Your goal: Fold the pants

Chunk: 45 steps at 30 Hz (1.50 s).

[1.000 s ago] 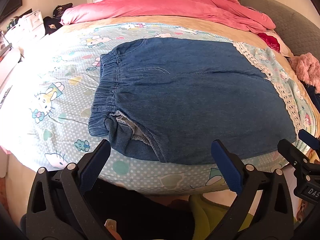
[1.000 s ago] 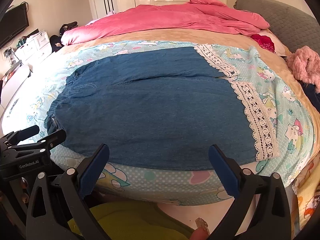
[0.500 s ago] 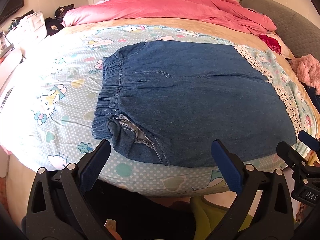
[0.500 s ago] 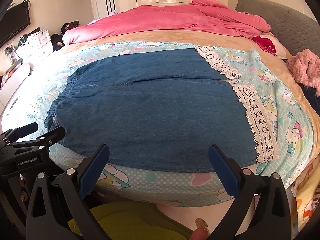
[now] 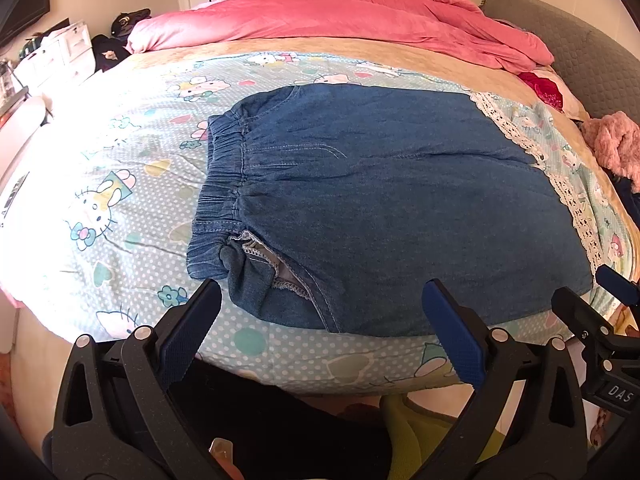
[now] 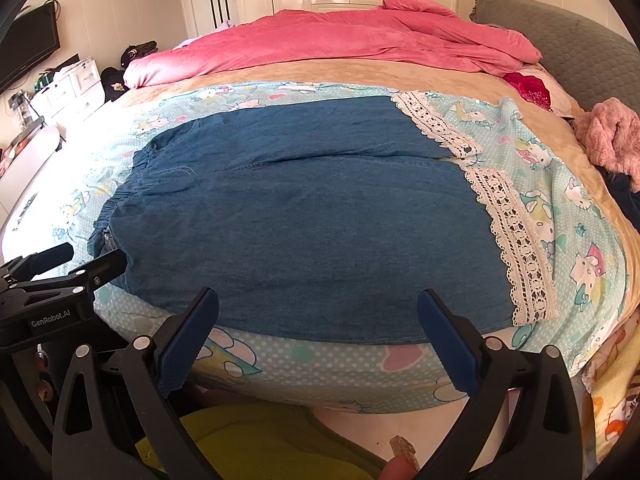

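Observation:
Blue denim pants [image 5: 380,208] with white lace hems [image 6: 516,240] lie flat on the bed, elastic waistband [image 5: 224,184] to the left, legs running right. A pocket lining shows at the near waist corner [image 5: 260,256]. My left gripper [image 5: 320,328] is open and empty, just short of the pants' near edge by the waist. My right gripper [image 6: 316,336] is open and empty, just short of the near edge at mid-leg. Each gripper shows at the edge of the other's view: the right one [image 5: 600,320], the left one [image 6: 60,280].
The bed has a light blue cartoon-print sheet [image 5: 120,184]. A pink duvet [image 6: 340,44] is bunched at the far side. A pink fluffy garment [image 6: 612,136] lies at the right by a grey headboard [image 6: 580,48]. Drawers [image 6: 72,88] stand at the left.
Both grippers have drawn slightly back and up from the bed; the pants appear a little farther away. Both stay open.

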Motion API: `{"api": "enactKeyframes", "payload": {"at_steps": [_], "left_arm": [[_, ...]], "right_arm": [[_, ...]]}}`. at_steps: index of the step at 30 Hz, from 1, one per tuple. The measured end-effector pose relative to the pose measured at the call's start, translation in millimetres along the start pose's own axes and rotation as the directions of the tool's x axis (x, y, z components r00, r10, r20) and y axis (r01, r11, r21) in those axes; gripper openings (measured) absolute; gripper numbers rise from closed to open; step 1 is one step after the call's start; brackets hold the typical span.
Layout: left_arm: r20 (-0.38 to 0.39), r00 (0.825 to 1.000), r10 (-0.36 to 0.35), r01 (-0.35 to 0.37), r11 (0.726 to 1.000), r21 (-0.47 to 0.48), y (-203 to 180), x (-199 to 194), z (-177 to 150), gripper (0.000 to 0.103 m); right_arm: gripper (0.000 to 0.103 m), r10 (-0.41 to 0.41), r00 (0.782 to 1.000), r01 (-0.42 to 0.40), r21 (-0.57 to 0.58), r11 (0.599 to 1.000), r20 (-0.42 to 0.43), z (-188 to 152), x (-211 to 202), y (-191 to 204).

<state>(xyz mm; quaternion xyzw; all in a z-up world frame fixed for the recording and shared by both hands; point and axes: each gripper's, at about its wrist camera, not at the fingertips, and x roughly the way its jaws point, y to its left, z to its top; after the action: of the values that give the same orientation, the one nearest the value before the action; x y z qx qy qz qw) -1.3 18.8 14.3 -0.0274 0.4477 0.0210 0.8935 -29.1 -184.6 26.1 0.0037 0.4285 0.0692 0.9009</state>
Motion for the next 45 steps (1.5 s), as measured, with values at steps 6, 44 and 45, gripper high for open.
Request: {"api": "enactKeyframes", "payload": {"at_steps": [6, 44, 45], "left_arm": [[0.002, 1.0, 0.002, -0.002, 1.0, -0.002, 0, 0, 0, 0.095], [-0.02, 0.998, 0.054, -0.056, 0.99, -0.129, 64, 26, 54, 0.095], [-0.022, 0.998, 0.057, -0.059, 0.99, -0.131, 67, 28, 56, 0.095]], "right_arm": [[0.099, -0.001, 1.0, 0.001, 0.003, 1.0, 0.001, 0, 0, -1], [0.099, 0.064, 0.998, -0.064, 0.012, 0.998, 0.011, 82, 48, 4], [0.099, 0.067, 0.998, -0.067, 0.006, 0.998, 0.012, 86, 52, 7]]}}
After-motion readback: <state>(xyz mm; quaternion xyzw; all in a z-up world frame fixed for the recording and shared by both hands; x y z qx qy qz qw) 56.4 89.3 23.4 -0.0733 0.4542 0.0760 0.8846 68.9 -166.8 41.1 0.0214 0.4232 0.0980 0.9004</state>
